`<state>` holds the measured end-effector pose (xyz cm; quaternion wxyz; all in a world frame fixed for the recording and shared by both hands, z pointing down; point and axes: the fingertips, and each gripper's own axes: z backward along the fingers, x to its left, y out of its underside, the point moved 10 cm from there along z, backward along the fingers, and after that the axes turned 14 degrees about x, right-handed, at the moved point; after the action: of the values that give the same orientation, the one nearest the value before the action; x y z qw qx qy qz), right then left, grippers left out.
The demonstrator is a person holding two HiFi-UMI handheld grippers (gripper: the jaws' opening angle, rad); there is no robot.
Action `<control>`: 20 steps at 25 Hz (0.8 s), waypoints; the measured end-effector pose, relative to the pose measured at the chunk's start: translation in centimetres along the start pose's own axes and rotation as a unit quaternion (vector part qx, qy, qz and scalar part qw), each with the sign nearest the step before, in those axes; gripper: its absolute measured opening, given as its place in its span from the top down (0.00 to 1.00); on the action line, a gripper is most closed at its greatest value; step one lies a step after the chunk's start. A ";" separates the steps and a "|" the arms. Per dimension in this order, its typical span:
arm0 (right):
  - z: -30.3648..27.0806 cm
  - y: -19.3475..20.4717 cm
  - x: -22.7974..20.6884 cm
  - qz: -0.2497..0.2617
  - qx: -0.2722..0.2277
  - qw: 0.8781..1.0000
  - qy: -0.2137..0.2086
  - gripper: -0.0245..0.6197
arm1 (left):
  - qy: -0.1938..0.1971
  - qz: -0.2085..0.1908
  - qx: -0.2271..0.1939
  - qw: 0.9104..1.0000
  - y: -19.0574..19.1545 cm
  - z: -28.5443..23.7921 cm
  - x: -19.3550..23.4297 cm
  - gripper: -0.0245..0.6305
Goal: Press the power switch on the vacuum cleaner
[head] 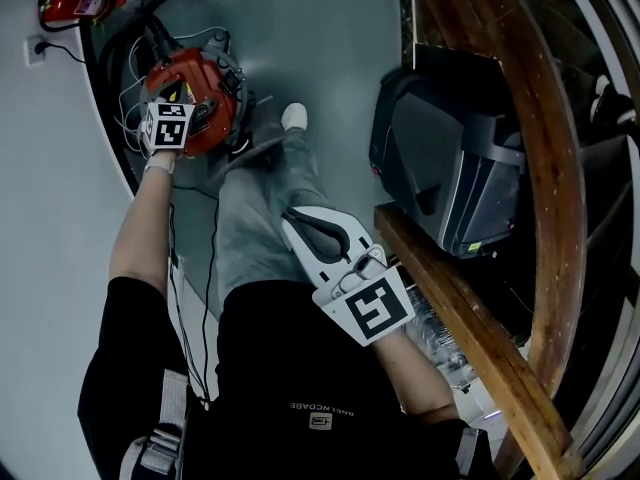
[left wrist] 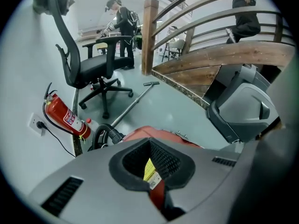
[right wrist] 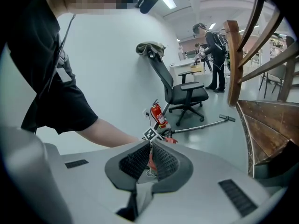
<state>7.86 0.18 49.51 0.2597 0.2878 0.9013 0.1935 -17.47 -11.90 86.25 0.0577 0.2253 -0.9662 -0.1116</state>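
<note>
The red vacuum cleaner sits on the grey floor at the upper left, with its black hose coiled beside it. My left gripper is held down right over the vacuum's top, its marker cube facing up and its tips hidden beneath. Its jaws are shut; through the gap between their pads I see the red body and a yellow label very close. No switch can be made out. My right gripper hangs shut by the person's leg, holding nothing, and looks toward the vacuum.
A fire extinguisher and a wall socket stand at the wall. Beyond lie an office chair and the vacuum wand. A black and grey appliance sits under the wooden railing. People stand far back.
</note>
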 end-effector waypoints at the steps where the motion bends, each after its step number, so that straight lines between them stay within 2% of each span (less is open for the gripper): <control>1: -0.1 0.2 -0.1 -0.002 0.002 1.000 0.000 0.90 | -0.003 -0.003 0.001 1.000 -0.1 -0.3 0.0 0.94; 10: -0.4 0.9 -0.9 -0.027 -0.004 1.000 0.006 0.90 | -0.007 -0.006 0.035 0.999 0.1 -2.5 0.9 0.94; 20: -0.8 1.1 -1.8 -0.038 0.000 0.999 0.010 0.90 | 0.005 -0.010 0.037 0.999 0.1 -3.4 1.0 0.94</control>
<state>9.10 -0.26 51.28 0.2583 0.2514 0.9140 0.1864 -17.88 -12.95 89.66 0.0526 0.2373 -0.9671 -0.0751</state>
